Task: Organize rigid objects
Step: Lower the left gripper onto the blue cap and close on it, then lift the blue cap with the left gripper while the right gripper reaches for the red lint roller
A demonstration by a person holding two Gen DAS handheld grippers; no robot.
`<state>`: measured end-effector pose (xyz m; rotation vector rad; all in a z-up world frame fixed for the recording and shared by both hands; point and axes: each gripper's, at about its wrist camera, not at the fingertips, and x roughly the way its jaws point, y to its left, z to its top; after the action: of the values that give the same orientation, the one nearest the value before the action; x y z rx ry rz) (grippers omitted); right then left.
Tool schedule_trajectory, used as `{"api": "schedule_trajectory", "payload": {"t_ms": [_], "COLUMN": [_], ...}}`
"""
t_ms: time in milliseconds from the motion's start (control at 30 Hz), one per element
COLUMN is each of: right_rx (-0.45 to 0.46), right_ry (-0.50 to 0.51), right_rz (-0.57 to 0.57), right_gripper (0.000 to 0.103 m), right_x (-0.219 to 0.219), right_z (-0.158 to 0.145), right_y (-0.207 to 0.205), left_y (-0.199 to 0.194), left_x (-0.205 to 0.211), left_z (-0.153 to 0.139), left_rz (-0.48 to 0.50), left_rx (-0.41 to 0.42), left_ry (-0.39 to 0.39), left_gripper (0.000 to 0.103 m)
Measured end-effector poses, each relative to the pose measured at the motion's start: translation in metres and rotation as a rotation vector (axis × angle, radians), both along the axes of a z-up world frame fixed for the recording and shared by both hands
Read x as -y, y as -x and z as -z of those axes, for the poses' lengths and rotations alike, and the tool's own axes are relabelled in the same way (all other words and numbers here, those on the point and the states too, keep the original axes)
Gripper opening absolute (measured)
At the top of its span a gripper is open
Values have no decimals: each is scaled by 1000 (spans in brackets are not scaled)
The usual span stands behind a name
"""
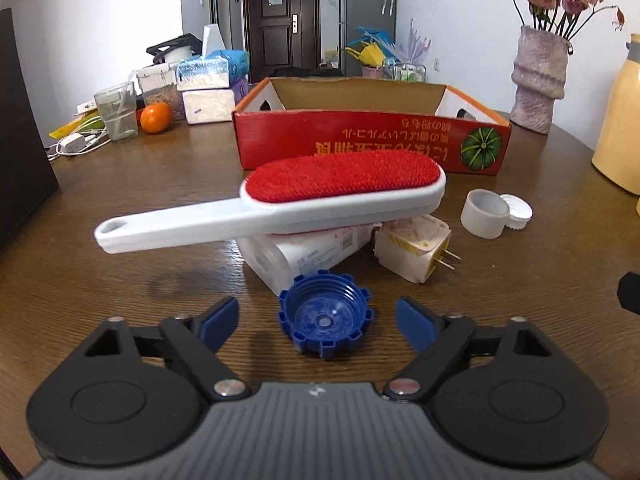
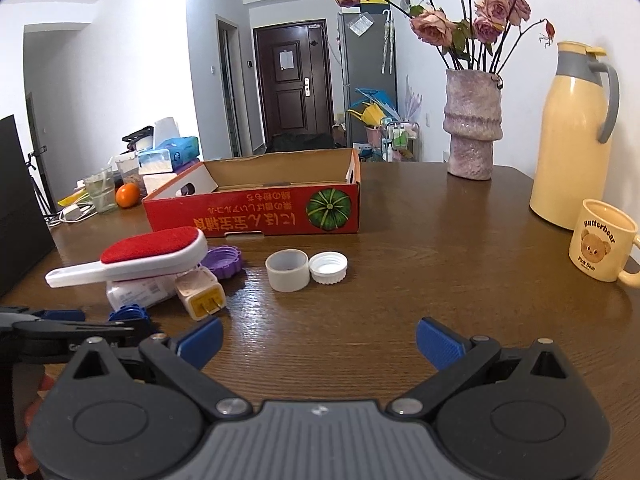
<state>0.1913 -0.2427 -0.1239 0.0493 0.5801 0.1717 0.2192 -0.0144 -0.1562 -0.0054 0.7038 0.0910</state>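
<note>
A blue ridged cap (image 1: 325, 322) lies upside down on the wooden table between the fingers of my left gripper (image 1: 317, 306); the jaws are open, with a gap on each side of the cap. Just behind it a red-and-white lint brush (image 1: 340, 182) rests on a white box (image 1: 304, 252), beside a plug adapter (image 1: 416, 248). A white tape ring (image 2: 287, 270), a white cap (image 2: 329, 267) and a purple cap (image 2: 224, 262) lie nearby. An open red cardboard box (image 2: 256, 212) stands behind them. My right gripper (image 2: 319, 326) hangs open over bare table, right of the left gripper (image 2: 80, 326).
A vase of roses (image 2: 472, 132), a yellow thermos (image 2: 568, 140) and a bear mug (image 2: 602, 240) stand at the right. A glass (image 1: 116, 112), an orange (image 1: 156, 118), tissue packs (image 1: 204, 88) and cables crowd the far left. A black object (image 1: 20, 140) stands at the left edge.
</note>
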Motion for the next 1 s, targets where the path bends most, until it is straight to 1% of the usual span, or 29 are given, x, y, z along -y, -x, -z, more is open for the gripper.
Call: {"api": "schedule_trajectory", "payload": {"t_ms": [67, 133, 167, 200, 233, 333, 567, 1000], "right_rx": [-5, -9, -10, -11, -12, -15, -17, -21], "right_ry": [-3, -5, -5, -7, -10, -13, -18, -3], "right_rz": [0, 0, 0, 0, -1, -7, -25, -58], "right_gripper": [103, 103, 103, 103, 103, 103, 103, 103], "right_x": [2, 3, 3, 3, 3, 2, -4, -24], "right_z": [2, 3, 4, 5, 5, 7, 8, 8], "right_y": [-1, -2, -2, -2, -3, -2, -2, -2], "left_y": [-1, -2, -2, -2, -2, -1, 2, 15], "left_x": [2, 4, 5, 5, 6, 7, 4, -13], "left_z": [2, 3, 3, 4, 4, 5, 3, -8], "left_rz": [9, 15, 17, 20, 23, 38, 38, 29], "left_rx": [-2, -2, -2, -2, -4, 4, 8, 33], "left_ry": [5, 6, 4, 5, 6, 7, 23, 41], "left_gripper": [81, 69, 65, 56, 54, 54, 54, 54]}}
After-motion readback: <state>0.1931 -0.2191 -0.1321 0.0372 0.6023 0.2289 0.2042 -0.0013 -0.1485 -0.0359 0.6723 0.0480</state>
